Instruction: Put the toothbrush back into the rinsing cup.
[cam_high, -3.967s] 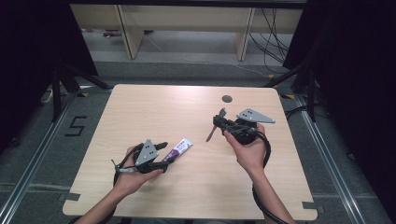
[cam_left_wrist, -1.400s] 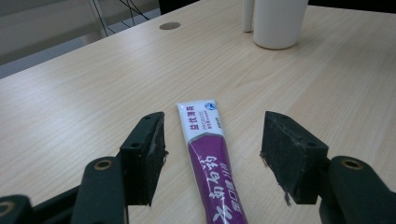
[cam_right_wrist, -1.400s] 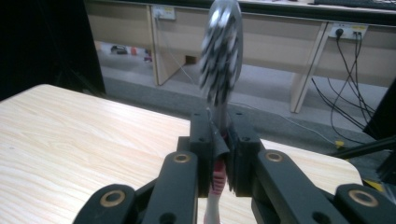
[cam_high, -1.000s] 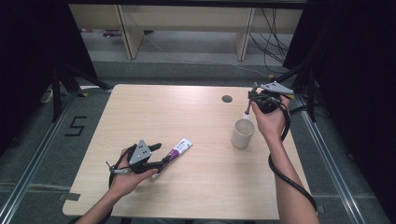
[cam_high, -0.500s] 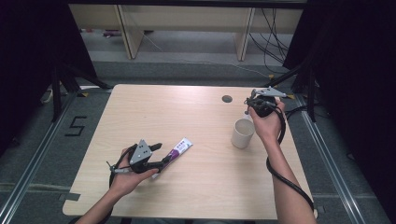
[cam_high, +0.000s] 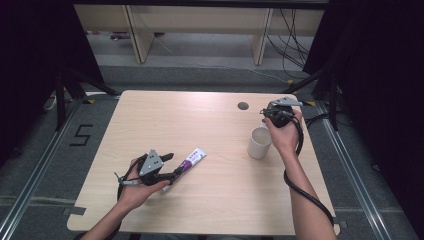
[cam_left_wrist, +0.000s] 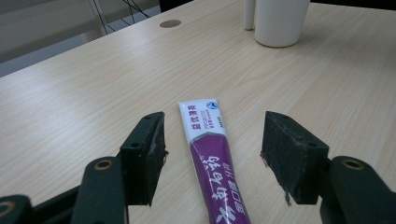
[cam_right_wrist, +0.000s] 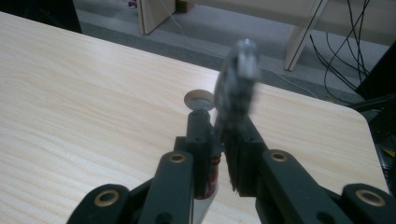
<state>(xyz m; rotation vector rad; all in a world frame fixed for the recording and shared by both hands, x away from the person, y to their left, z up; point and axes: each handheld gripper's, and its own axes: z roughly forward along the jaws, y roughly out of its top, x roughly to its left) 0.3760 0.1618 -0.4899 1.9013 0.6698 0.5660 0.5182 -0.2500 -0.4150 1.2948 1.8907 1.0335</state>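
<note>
Dark curtains close in on both sides, pale shelf legs (cam_high: 137, 35) stand at the back, and loose cables (cam_high: 292, 35) trail across the grey floor, where a taped number five (cam_high: 81, 135) sits off the left edge of the table (cam_high: 215, 125).

Starting at the left: the left gripper (cam_high: 173, 164) rests low on the wood with its jaws wide apart. The toothpaste tube (cam_high: 191, 159) lies flat between them, touched by neither pad. Nothing has changed on this side in the last second, so the tube is lined up but not yet picked up.

Across the bare middle of the tabletop, a round cable hole (cam_high: 243, 106) sits near the far edge.

The action is on the right. The white cup (cam_high: 259, 142) stands upright near the right edge, and the right gripper (cam_high: 266, 120) has sunk towards its far rim compared with a second ago. Its jaws are nearly together with a toothbrush (cam_right_wrist: 238, 84) between them, and they have just been easing open. The brush head is blurred in the right gripper view, so I cannot tell whether the pads still press on it. My read is that the brush is being let go into the cup. If so, the drop is almost done, and the tube on the left looks like the next job.
</note>
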